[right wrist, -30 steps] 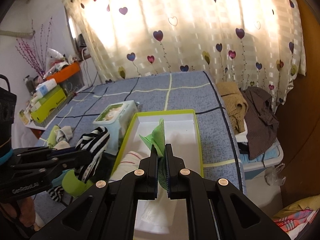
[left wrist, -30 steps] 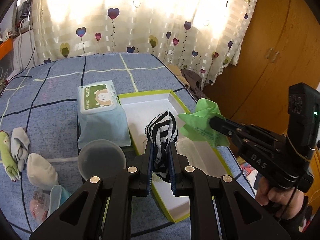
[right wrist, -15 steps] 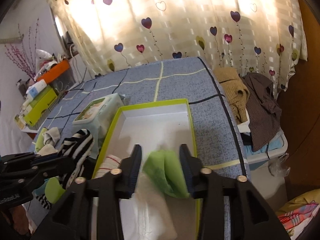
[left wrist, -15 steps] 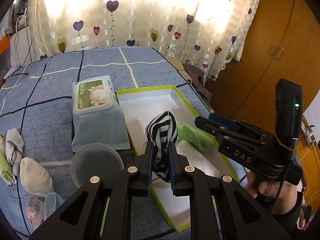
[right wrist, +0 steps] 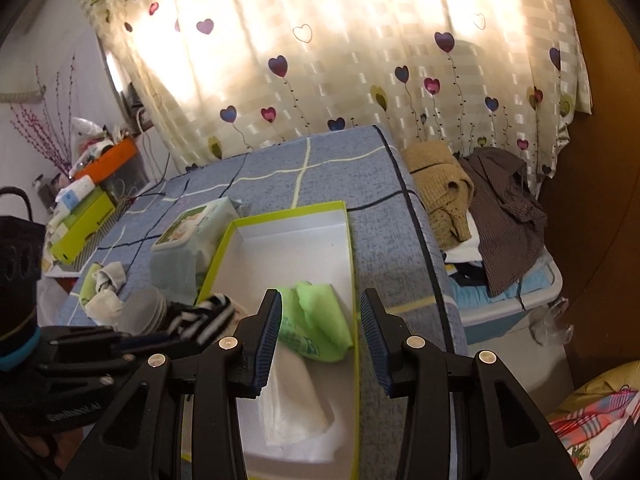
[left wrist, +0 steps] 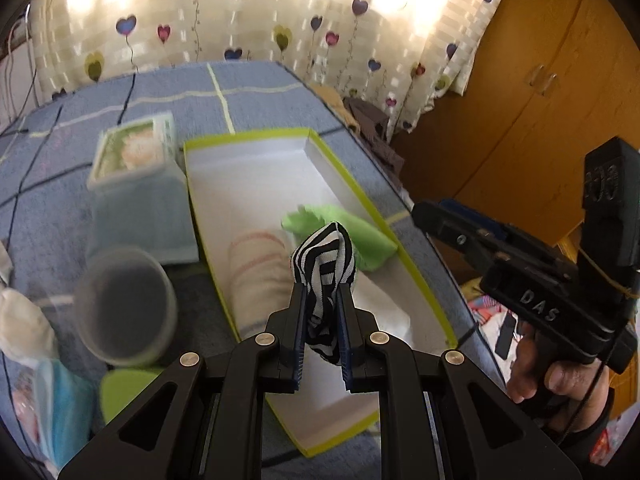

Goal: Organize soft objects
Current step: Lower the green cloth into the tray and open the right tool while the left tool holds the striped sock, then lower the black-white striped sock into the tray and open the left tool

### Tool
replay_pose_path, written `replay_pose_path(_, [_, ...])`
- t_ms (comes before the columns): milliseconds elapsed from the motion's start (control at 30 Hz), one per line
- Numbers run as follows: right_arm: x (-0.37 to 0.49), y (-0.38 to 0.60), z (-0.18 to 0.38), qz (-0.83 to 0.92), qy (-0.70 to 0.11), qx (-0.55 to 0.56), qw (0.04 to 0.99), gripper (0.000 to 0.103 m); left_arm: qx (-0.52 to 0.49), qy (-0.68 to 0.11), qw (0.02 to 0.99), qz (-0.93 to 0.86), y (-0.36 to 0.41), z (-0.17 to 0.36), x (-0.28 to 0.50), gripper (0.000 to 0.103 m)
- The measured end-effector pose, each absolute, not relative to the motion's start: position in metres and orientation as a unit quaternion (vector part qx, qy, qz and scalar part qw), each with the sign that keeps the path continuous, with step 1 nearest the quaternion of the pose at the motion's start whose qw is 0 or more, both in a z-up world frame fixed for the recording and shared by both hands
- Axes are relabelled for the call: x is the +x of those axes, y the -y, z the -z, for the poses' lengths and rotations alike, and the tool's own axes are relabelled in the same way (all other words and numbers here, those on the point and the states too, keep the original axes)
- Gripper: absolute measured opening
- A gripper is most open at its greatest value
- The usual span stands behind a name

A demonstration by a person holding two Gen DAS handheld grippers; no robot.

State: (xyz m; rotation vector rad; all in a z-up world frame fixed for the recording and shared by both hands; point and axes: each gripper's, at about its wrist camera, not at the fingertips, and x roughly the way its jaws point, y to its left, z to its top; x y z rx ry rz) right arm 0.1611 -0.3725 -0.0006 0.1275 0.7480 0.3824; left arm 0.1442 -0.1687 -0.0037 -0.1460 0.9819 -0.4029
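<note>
On a bed covered with a blue blanket crossed by pale and dark lines lies a long shallow cardboard box with white inside and lime-green rim, its length running from near to far. Above the box's near half, the left tongs are clamped tight on a black-and-white striped sock, which bunches up between the two pads and hangs just over the box. The right tongs stand about half open with nothing pressed between them; directly below their gap a crumpled lime-green cloth lies inside the box against its right wall. Nearer in the box is a white cloth, and beside the green one a rolled white sock with faint red stripes. Just left of the box sits a pale blue pack of wet wipes with a green lid, and nearer, a round translucent grey plastic cup. A few small pale socks lie farther left on the blanket. A hand grips the handle of the right tongs at the right edge. Behind the bed hangs a cream curtain printed with hearts.
</note>
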Motion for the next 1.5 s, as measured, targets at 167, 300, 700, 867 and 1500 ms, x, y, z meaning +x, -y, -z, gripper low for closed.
replay_pose_path(167, [0.155, 0.376, 0.006, -0.187, -0.369, 0.061, 0.908, 0.040, -0.079, -0.490, 0.848, 0.188, 0.170, 0.017, 0.139, 0.015])
replay_pose_path(300, [0.153, 0.378, 0.010, -0.188, -0.374, 0.068, 0.905, 0.040, -0.086, -0.500, 0.842, 0.184, 0.169, 0.023, 0.140, 0.015])
replay_pose_path(700, [0.159, 0.376, 0.013, -0.195, -0.375, 0.072, 0.904, 0.040, -0.089, -0.502, 0.849, 0.139, 0.168, 0.037, 0.179, 0.015])
replay_pose_path(867, [0.160, 0.375, 0.013, -0.194, -0.379, 0.070, 0.902, 0.040, -0.097, -0.499, 0.850, 0.140, 0.166, 0.035, 0.182, 0.018])
replay_pose_path(1500, [0.102, 0.342, -0.019, -0.174, -0.369, 0.026, 0.913, 0.059, -0.111, -0.440, 0.877, 0.157, 0.133, -0.012, 0.119, 0.041])
